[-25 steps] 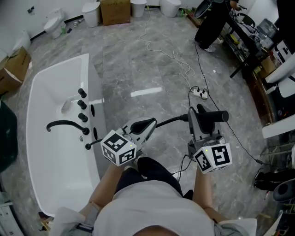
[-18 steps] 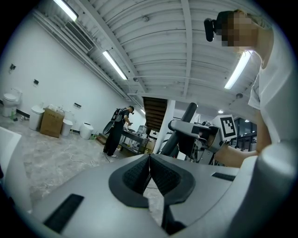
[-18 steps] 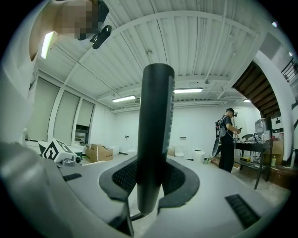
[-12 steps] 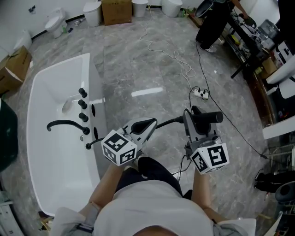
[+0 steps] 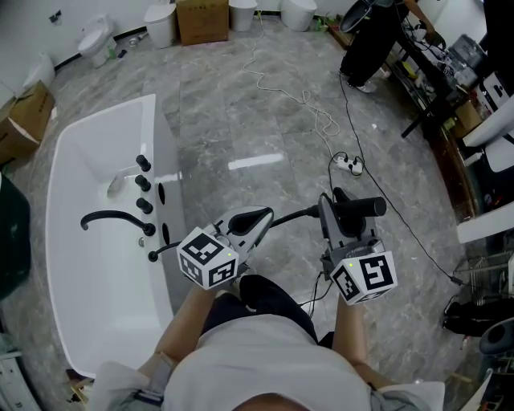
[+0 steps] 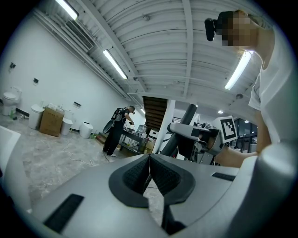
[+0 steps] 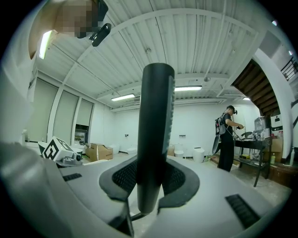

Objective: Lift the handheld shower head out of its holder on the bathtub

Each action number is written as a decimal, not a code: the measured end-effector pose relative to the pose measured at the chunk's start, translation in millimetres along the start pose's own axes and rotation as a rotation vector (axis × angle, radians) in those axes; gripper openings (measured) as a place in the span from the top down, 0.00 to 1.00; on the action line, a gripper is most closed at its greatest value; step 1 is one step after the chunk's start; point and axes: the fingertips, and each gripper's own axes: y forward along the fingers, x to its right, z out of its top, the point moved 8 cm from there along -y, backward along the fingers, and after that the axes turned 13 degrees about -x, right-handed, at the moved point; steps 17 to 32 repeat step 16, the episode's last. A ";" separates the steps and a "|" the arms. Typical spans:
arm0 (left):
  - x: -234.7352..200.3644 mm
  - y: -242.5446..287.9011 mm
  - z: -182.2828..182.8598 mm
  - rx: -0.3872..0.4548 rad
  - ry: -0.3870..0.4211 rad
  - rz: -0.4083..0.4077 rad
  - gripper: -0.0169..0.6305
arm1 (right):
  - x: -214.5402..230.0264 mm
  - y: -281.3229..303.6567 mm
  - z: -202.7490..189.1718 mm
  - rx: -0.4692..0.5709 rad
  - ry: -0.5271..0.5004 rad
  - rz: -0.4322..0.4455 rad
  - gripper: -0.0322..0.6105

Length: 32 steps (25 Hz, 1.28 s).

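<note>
The black handheld shower head [image 5: 363, 207] is off the white bathtub [image 5: 157, 136] and lies level between the pads of my right gripper [image 5: 344, 210], which is shut on its handle [image 7: 156, 135]. Its black hose [image 5: 293, 213] runs left past my left gripper [image 5: 255, 218] toward the tub's rim fitting [image 5: 152, 255]. The left gripper is shut with nothing between its pads [image 6: 160, 179], beside the tub's right wall. A black spout [image 5: 112, 217] and black knobs [image 5: 143, 183] stand on the tub rim.
Grey marble floor [image 5: 241, 104] lies beyond the tub. A white cable with a power strip [image 5: 350, 164] trails across it. Cardboard boxes [image 5: 201, 18] and toilets [image 5: 96, 38] line the far wall. A person [image 5: 369, 40] stands by a cluttered bench at the right.
My right gripper with the shower head has drifted slightly left and nearer to me. The left gripper has stayed where it was.
</note>
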 end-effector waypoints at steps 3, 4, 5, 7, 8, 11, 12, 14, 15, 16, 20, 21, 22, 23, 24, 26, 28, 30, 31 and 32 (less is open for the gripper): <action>1.9 0.6 1.4 -0.001 0.001 -0.001 0.96 | 2.5 -2.8 -1.2 0.005 0.011 -0.015 0.76; 2.1 1.5 1.7 -0.002 0.002 -0.003 0.95 | 4.4 -3.6 -2.2 0.010 0.020 -0.024 0.77; 2.2 2.5 2.1 -0.002 0.004 -0.005 0.95 | 6.8 -4.6 -3.2 0.016 0.032 -0.033 0.77; 2.9 4.4 3.4 -0.002 0.008 -0.008 0.95 | 12.7 -7.5 -5.4 0.027 0.065 -0.046 0.77; 3.2 5.3 3.7 -0.003 0.010 -0.009 0.96 | 15.5 -9.0 -6.7 0.032 0.081 -0.050 0.77; 2.7 8.7 3.3 -0.006 0.013 -0.015 0.96 | 21.0 -11.7 -10.1 0.037 0.108 -0.058 0.76; 2.4 10.0 3.5 -0.007 0.013 -0.018 0.95 | 22.2 -12.0 -10.8 0.037 0.111 -0.060 0.77; 2.4 12.4 4.8 -0.008 0.013 -0.022 0.95 | 23.9 -12.1 -10.9 0.035 0.115 -0.063 0.77; 2.5 13.4 5.7 -0.008 0.013 -0.024 0.95 | 24.5 -12.1 -10.8 0.034 0.116 -0.063 0.77; 2.7 14.4 6.7 -0.007 0.013 -0.026 0.95 | 25.0 -12.1 -10.6 0.033 0.116 -0.063 0.77; 2.7 14.4 6.7 -0.007 0.013 -0.026 0.95 | 25.0 -12.1 -10.6 0.033 0.116 -0.063 0.77; 2.7 14.4 6.7 -0.007 0.013 -0.026 0.95 | 25.0 -12.1 -10.6 0.033 0.116 -0.063 0.77; 2.7 14.4 6.7 -0.007 0.013 -0.026 0.95 | 25.0 -12.1 -10.6 0.033 0.116 -0.063 0.77; 2.7 14.4 6.7 -0.007 0.013 -0.026 0.95 | 25.0 -12.1 -10.6 0.033 0.116 -0.063 0.77; 2.7 14.4 6.7 -0.007 0.013 -0.026 0.95 | 25.0 -12.1 -10.6 0.033 0.116 -0.063 0.77; 2.7 14.4 6.7 -0.007 0.013 -0.026 0.95 | 25.0 -12.1 -10.6 0.033 0.116 -0.063 0.77; 2.7 14.4 6.7 -0.007 0.013 -0.026 0.95 | 25.0 -12.1 -10.6 0.033 0.116 -0.063 0.77; 2.7 14.4 6.7 -0.007 0.013 -0.026 0.95 | 25.0 -12.1 -10.6 0.033 0.116 -0.063 0.77; 2.7 14.4 6.7 -0.007 0.013 -0.026 0.95 | 25.0 -12.1 -10.6 0.033 0.116 -0.063 0.77; 2.7 14.4 6.7 -0.007 0.013 -0.026 0.95 | 25.0 -12.1 -10.6 0.033 0.116 -0.063 0.77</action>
